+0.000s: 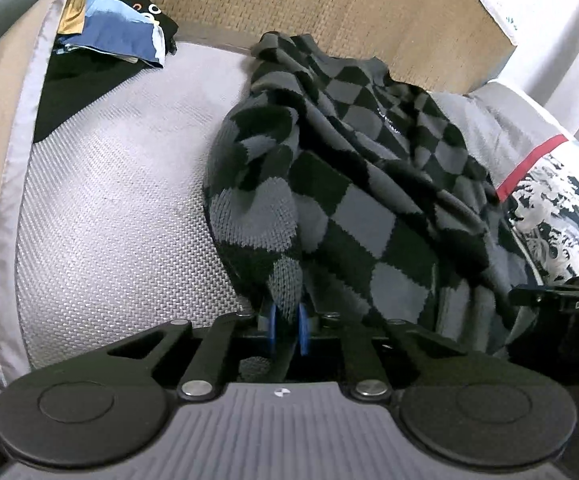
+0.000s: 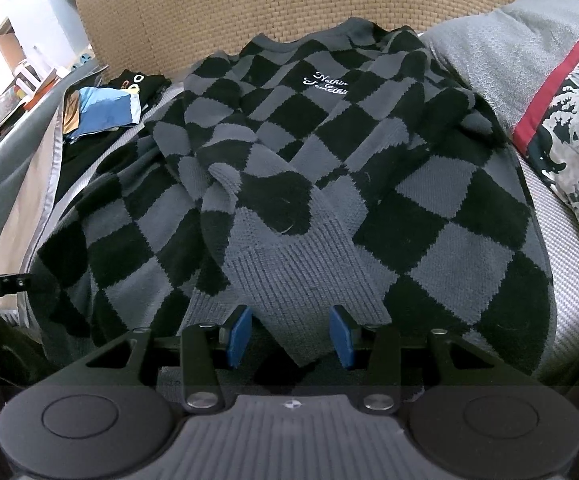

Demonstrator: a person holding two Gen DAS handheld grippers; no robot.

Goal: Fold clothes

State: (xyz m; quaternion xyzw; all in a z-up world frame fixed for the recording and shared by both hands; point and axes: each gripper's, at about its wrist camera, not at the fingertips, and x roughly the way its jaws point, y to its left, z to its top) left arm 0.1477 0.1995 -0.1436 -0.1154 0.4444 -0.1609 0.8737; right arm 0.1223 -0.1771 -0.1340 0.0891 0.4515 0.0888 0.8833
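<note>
lying rumpled across the pale woven mat [image 1: 121, 184] of a bed, a black-and-grey checkered sweater [image 2: 329, 152] is seen with its neckline toward the wicker headboard [image 2: 289, 4] and its ribbed grey hem nearest the cameras. white script is stitched on its chest. one sleeve is folded across the front, its ribbed cuff [image 2: 225, 178] resting near the middle of the body.

a fold of the sweater's edge is pinched between the blue pads of the left gripper [image 1: 284, 330], whose jaws are drawn narrow onto the knit, and the cloth is lifted into a ridge above the mat. the right gripper [image 2: 289, 334] is held over the hem with its jaws about half apart; the grey rib is seen between the blue pads [image 2: 343, 336], but whether they touch it cannot be told.

a patterned pillow [image 2: 573, 128] with a red stripe is lying just beside the sweater on the right. a pile of other clothes [image 1: 117, 36], blue, tan and black, is set well apart at the far left corner.
</note>
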